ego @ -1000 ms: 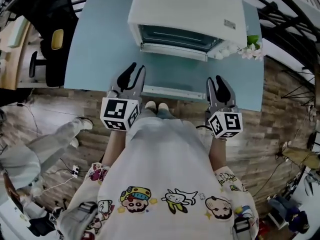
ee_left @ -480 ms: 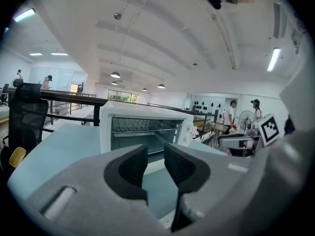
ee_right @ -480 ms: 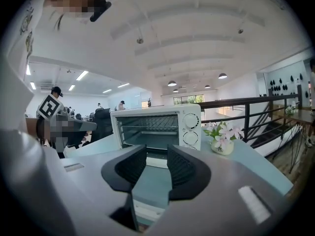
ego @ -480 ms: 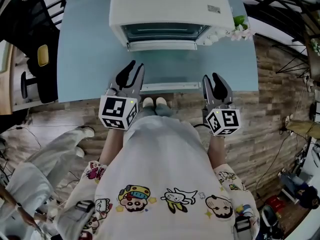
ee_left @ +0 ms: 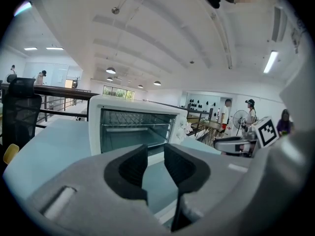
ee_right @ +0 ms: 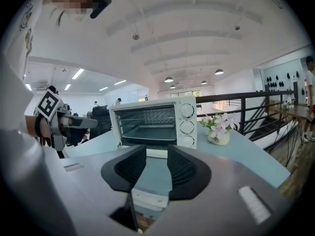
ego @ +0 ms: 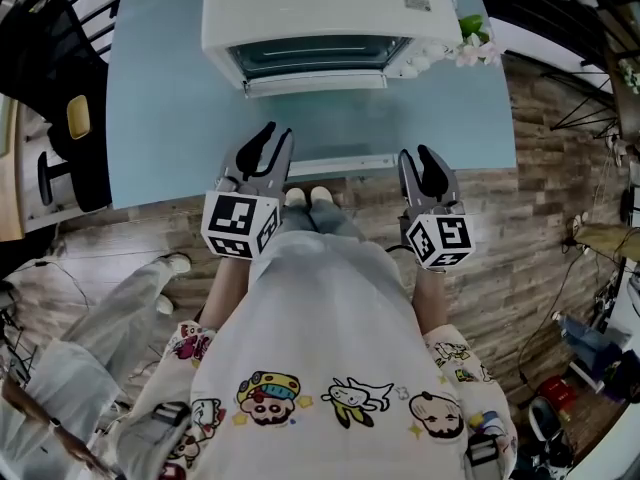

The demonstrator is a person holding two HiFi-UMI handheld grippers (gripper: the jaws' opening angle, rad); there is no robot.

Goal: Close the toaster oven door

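Jaws: left gripper [ego: 273, 136] apart — right gripper [ego: 427, 154] just been opening, both empty | pose: side by side, angled slightly down at open toaster oven door [ego: 330, 128]

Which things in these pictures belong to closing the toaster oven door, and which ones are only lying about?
Belong to the job: toaster oven, its open door, left hand-held gripper and right hand-held gripper, both open and empty.

Only lying about: flower vase beside the oven, black chair beside the table.
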